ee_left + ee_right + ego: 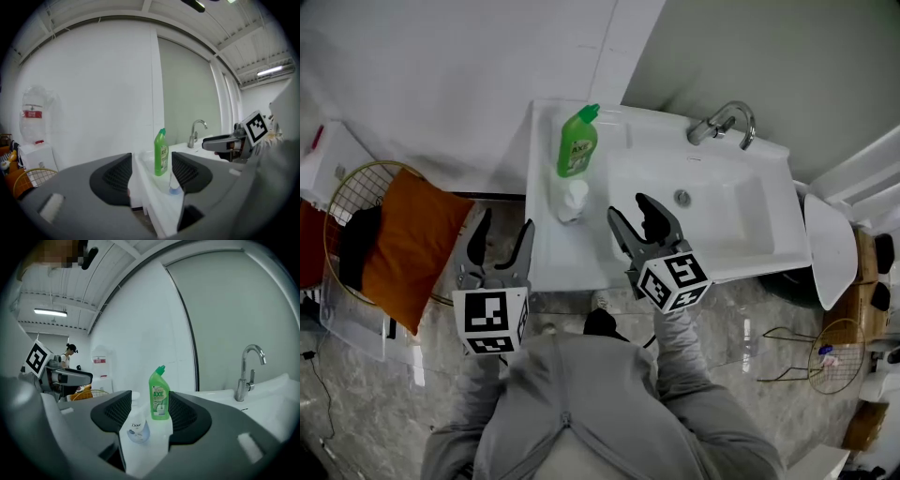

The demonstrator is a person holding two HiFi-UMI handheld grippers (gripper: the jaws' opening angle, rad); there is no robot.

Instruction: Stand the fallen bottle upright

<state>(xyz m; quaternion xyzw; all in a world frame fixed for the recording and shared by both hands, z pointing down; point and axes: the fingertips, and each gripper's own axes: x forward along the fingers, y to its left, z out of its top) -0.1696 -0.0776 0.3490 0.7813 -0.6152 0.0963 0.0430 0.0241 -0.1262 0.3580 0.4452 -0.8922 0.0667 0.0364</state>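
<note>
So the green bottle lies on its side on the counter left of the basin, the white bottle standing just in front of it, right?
No, the green bottle stands upright, cap on top; the right gripper view shows it. The rest holds: counter left of the basin, white bottle standing just in front.

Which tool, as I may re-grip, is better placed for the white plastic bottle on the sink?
Right, probably: the right tool sights the white plastic bottle between open jaws; the left tool hangs beside the white sink.

"AXE" on green btl (159,394); "Dove" on white btl (137,430)
</note>
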